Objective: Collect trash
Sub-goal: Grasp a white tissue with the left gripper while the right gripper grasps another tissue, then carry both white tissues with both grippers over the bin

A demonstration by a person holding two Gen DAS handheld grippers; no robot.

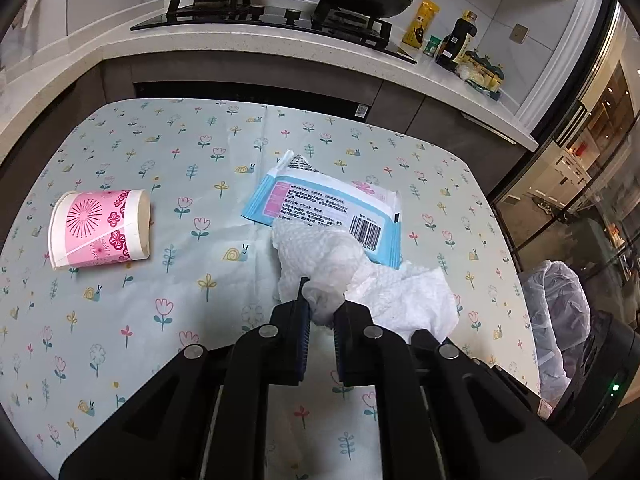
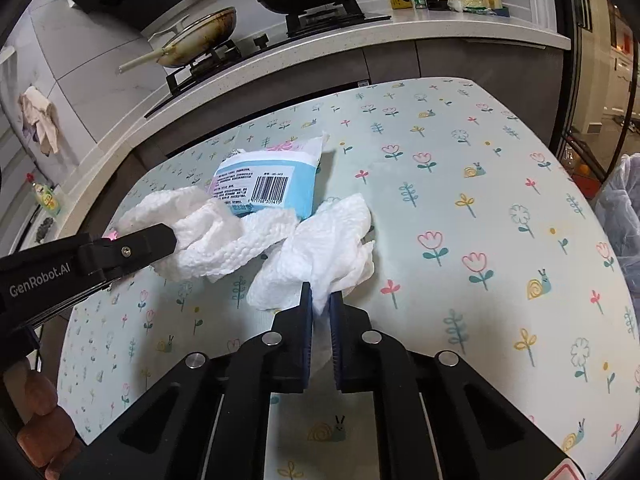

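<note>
On the flowered tablecloth (image 1: 168, 320) two crumpled white paper towels lie in front of a blue-and-white wipes wrapper (image 1: 320, 200). My left gripper (image 1: 322, 292) is shut on the left paper towel (image 1: 320, 252). The other towel (image 1: 412, 300) lies just right of it. In the right wrist view my right gripper (image 2: 320, 290) is shut on that right paper towel (image 2: 324, 240), pinching its near edge. The left gripper (image 2: 174, 242) comes in from the left, holding its towel (image 2: 208, 236) against the wrapper (image 2: 276, 180). A pink paper cup (image 1: 100, 230) lies on its side at the far left.
A bin lined with a clear bag (image 1: 556, 308) stands beyond the table's right edge. Behind the table runs a counter with a gas hob (image 1: 260, 16), two pans and several bottles (image 1: 456, 40). A person's hand (image 2: 44, 432) shows at the lower left.
</note>
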